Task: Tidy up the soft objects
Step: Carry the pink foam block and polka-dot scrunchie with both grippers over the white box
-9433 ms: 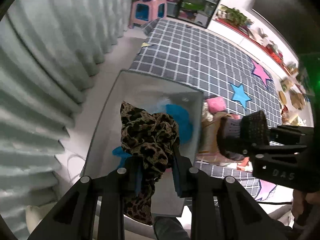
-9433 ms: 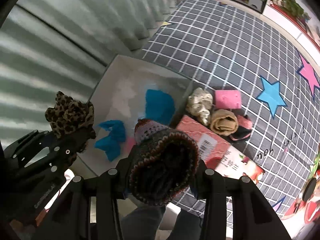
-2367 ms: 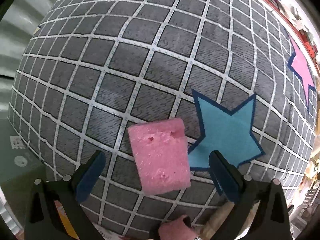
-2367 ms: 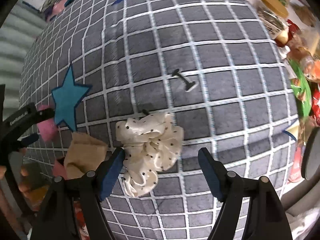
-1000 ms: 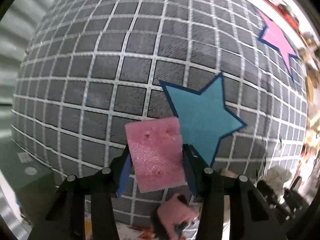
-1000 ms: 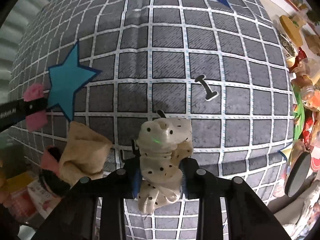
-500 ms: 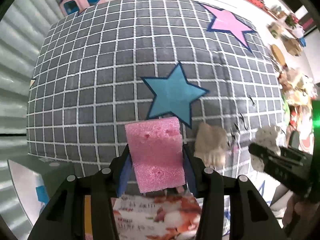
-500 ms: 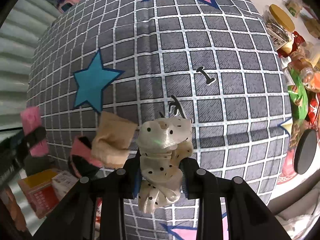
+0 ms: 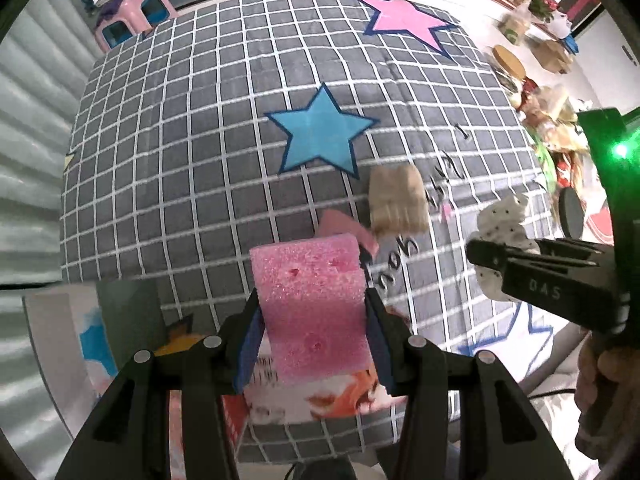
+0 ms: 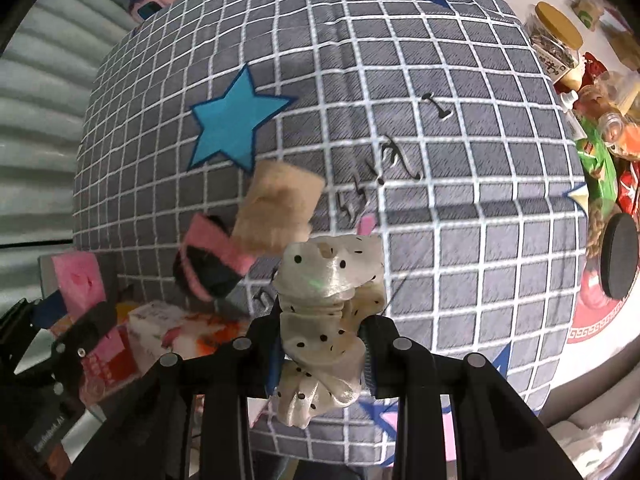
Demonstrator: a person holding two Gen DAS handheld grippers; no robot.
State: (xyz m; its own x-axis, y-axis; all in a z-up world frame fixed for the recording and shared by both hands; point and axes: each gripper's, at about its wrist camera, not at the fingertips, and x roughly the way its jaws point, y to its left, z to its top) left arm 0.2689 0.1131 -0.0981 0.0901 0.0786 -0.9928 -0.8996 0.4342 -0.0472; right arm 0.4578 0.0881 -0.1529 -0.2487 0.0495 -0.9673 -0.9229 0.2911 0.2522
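Both our wrist fisheyes look almost straight down from well above the grid quilt (image 9: 192, 160). We share the blue star (image 9: 320, 136), at upper centre in the left view and upper left in the right.

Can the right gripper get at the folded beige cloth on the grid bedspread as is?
Probably not yet. The way to the folded beige cloth looks free, but the right gripper is shut on the cream polka-dot scrunchie, so its jaws are occupied.
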